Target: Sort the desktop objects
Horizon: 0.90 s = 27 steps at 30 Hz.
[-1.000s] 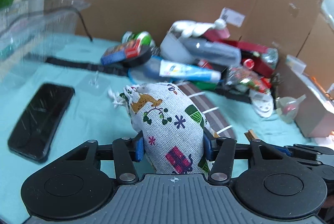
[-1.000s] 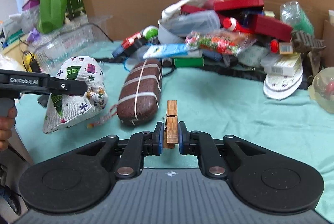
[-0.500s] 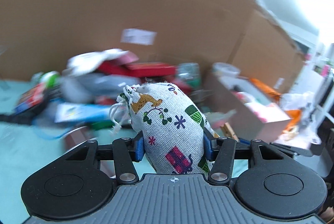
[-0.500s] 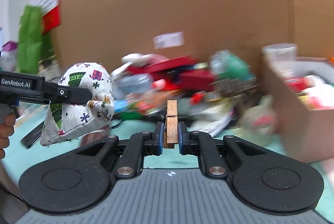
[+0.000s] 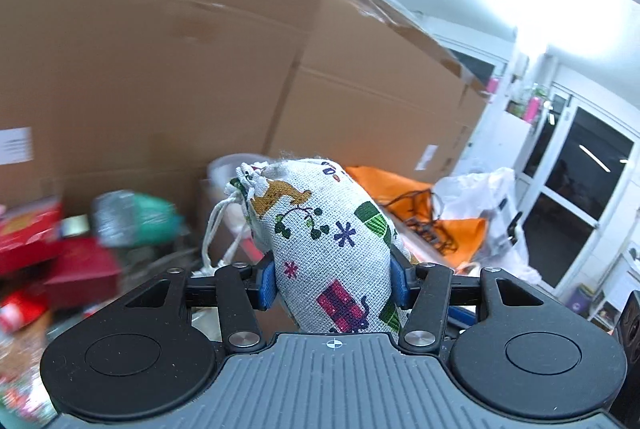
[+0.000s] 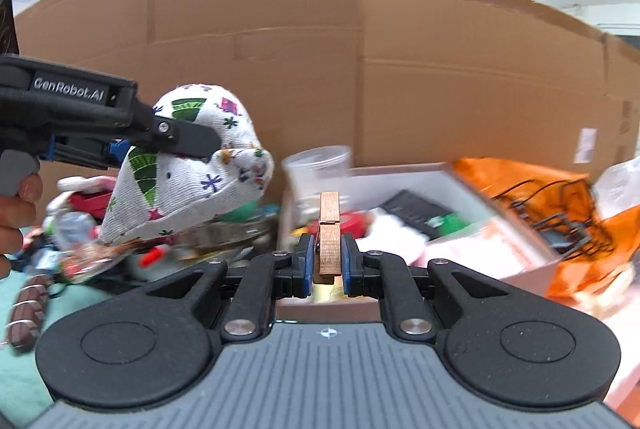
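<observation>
My left gripper (image 5: 333, 283) is shut on a white drawstring pouch (image 5: 320, 241) printed with small coloured figures, held up in the air with its tied neck pointing away. The same pouch (image 6: 188, 165) shows at the left of the right wrist view, clamped in the left gripper's black fingers (image 6: 180, 141), with a hand on the handle. My right gripper (image 6: 329, 265) is shut on an upright wooden clothespin (image 6: 330, 229). Beyond the clothespin lies an open cardboard box (image 6: 460, 229) holding mixed items.
A tall cardboard wall (image 6: 360, 89) backs the scene. A heap of red boxes and packets (image 5: 52, 253) lies at the left. A brown striped case (image 6: 28, 305) rests on the teal cloth. Orange bags (image 6: 580, 197) and a white plastic bag (image 5: 480, 205) sit at the right, beside a clear cup (image 6: 316, 165).
Both grippers rose and swung right, away from the teal cloth and clutter heap, toward the open box and orange bags. The pouch and clothespin stay gripped as before.
</observation>
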{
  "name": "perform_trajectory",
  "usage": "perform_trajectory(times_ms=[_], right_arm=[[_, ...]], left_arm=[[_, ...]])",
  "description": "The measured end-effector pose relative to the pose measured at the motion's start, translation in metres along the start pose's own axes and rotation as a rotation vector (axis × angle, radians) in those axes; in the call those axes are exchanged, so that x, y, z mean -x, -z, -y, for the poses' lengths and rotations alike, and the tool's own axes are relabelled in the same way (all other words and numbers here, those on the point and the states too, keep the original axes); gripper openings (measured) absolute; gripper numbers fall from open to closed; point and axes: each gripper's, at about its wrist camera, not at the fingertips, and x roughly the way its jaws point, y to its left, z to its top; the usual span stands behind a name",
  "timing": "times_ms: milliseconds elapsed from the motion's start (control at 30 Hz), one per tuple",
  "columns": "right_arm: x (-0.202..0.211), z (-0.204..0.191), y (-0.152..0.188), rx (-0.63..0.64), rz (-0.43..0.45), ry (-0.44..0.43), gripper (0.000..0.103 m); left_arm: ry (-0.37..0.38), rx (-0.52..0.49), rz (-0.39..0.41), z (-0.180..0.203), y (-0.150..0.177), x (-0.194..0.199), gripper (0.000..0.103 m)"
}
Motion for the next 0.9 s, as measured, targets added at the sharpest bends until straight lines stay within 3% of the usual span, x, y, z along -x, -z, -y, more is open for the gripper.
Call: perform_trajectory(times_ms=[200,367,500,833,867,900], right_arm=[[-0.035,0.046,-0.017,-0.001,-0.032,0.062,0.016],[-0.072,0.084,-0.027,-0.007,-0.082,0.099,0.016],[-0.101,0.112,-0.030,-0.045,-0.129,0.096,0.016],[-0.172,0.141,-0.043,-0.051,-0.244,0.100,0.017],[-0.179,0.143,-0.043,-0.056,-0.262,0.089,0.017],[-0.185,0.144,-0.042,-0.062,-0.279,0.088,0.021]], left_arm=[[0.012,-0.007,-0.060,0.021,-0.021,-0.077,0.055],[0.002,-0.080,-0.060,0.035,-0.039,-0.133,0.055],[0.013,-0.061,-0.076,0.035,-0.049,-0.176,0.055],[-0.073,-0.078,-0.146,0.014,-0.048,-0.253,0.056],[-0.081,-0.078,-0.153,0.012,-0.048,-0.258,0.058],[-0.093,-0.079,-0.156,0.011,-0.047,-0.262,0.071]])
